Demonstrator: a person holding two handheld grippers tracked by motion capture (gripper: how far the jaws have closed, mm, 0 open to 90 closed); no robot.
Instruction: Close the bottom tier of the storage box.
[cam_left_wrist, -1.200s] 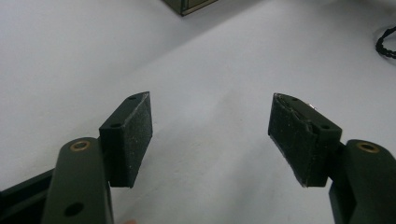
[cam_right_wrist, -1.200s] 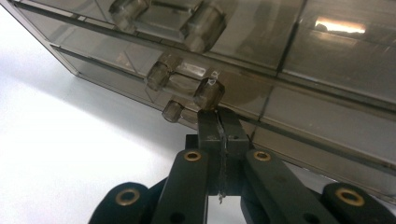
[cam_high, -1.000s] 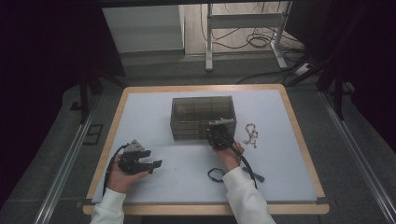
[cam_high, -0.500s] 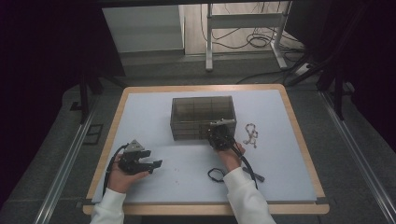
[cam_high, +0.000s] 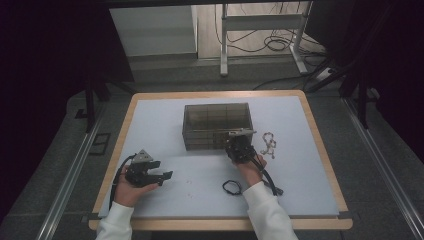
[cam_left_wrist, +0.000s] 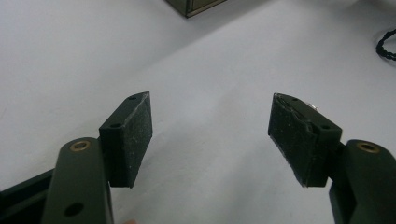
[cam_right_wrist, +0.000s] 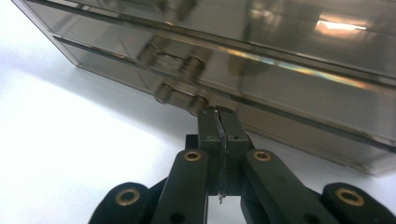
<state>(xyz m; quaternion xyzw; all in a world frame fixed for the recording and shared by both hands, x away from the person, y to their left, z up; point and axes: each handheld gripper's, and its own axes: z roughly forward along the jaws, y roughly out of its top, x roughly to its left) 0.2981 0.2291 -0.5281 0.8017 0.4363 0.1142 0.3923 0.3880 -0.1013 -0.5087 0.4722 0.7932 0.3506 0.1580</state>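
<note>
Box (cam_right_wrist: 261, 60) cut off by frame top and right; latch (cam_right_wrist: 180, 79) blurred; trinket (cam_high: 269, 143) too small to identify.

The table (cam_high: 320, 150) has a wooden rim and a pale white top. A dark see-through box (cam_high: 216, 125) with small compartments stands on it, a little behind the middle. To the right of the box, a light chain (cam_high: 268, 144) lies flat on the top. A small black cord loop (cam_high: 231, 187) lies nearer to the front edge, well apart from the chain.
</note>
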